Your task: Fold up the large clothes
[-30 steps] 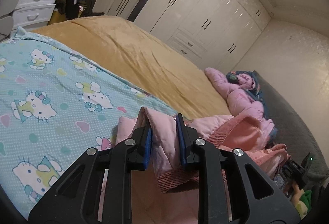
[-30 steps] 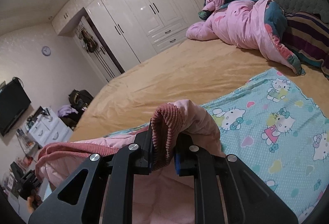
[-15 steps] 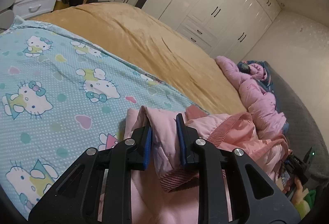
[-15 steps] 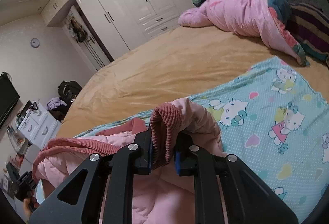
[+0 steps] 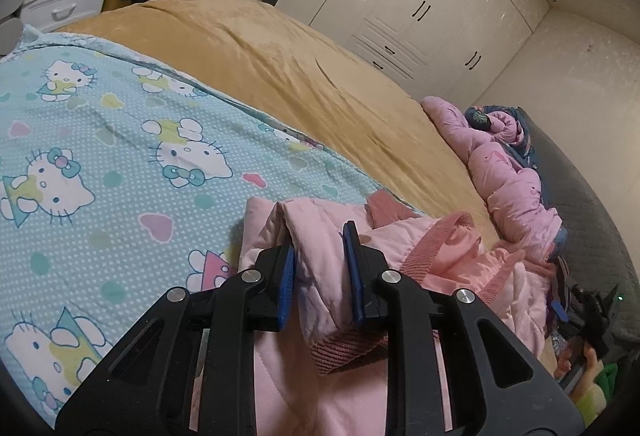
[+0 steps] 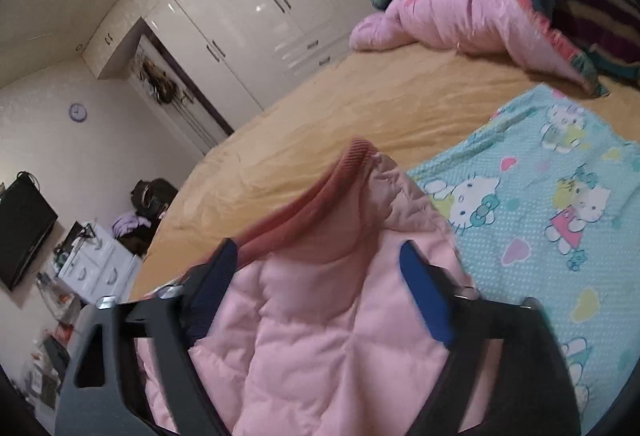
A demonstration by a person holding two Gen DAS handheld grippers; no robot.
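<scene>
1. Pinching a fold of the pink quilted jacket [image 5: 320, 276], the left gripper [image 5: 318, 260] keeps its blue pads [image 5: 286, 278] narrow on the padded cloth.
2. The right gripper [image 6: 316, 272] is spreading its jaws wide; the jacket lies between them, unpressed.
3. The jacket, puffy with a ribbed darker-pink hem [image 6: 316, 196], rests on the cat-print turquoise sheet [image 5: 100, 156].
4. Beyond the sheet lies a smooth tan blanket [image 5: 280, 60].
</scene>
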